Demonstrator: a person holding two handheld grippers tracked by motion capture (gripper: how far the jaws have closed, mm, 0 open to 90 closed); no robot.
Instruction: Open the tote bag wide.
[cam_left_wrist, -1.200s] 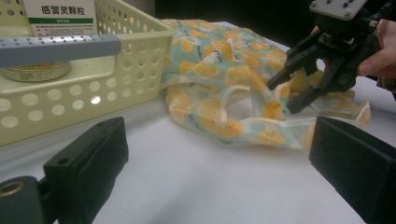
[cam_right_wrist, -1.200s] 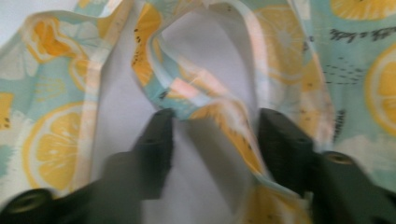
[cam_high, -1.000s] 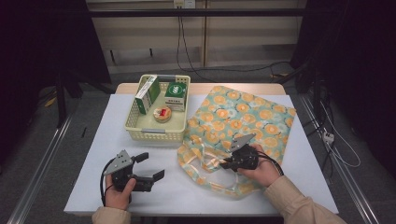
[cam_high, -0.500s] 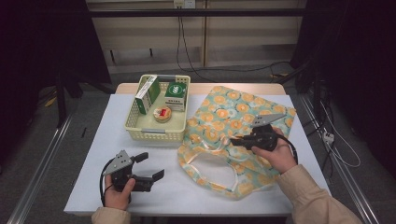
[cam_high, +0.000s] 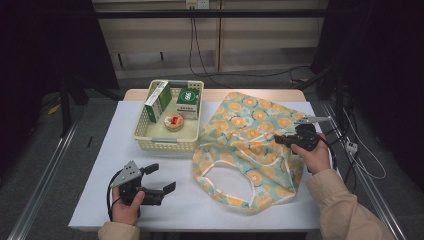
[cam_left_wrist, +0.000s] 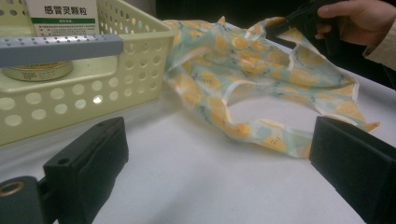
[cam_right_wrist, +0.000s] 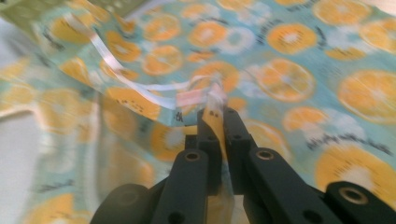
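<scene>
Orange-print fabric bag (cam_high: 252, 145) lies spread across the right half of the white surface (cam_high: 100, 150), its near edge and looping handle toward you, its left edge just beside the cream basket (cam_high: 167, 145). Your right hand-held gripper (cam_high: 280, 140) reaches over the bag's right side, its jaws pressed together and pinching a fold of the cloth at a white-trimmed edge; the right gripper view shows the fabric (cam_right_wrist: 280, 60) caught between the two black fingers (cam_right_wrist: 205, 135) and drawn up from there. Judging by how it drapes and wrinkles, the bag is light, soft and limp, so it will sag and trail from wherever you hold it; the hemmed rim or the handle looks like the firmest place to grip. Your left hand-held gripper (cam_high: 162, 180) rests low on the surface near the front left, jaws spread wide with nothing between them, well apart from the bag, which lies ahead of it to the right. The basket holds two green boxes and a small round tin.
</scene>
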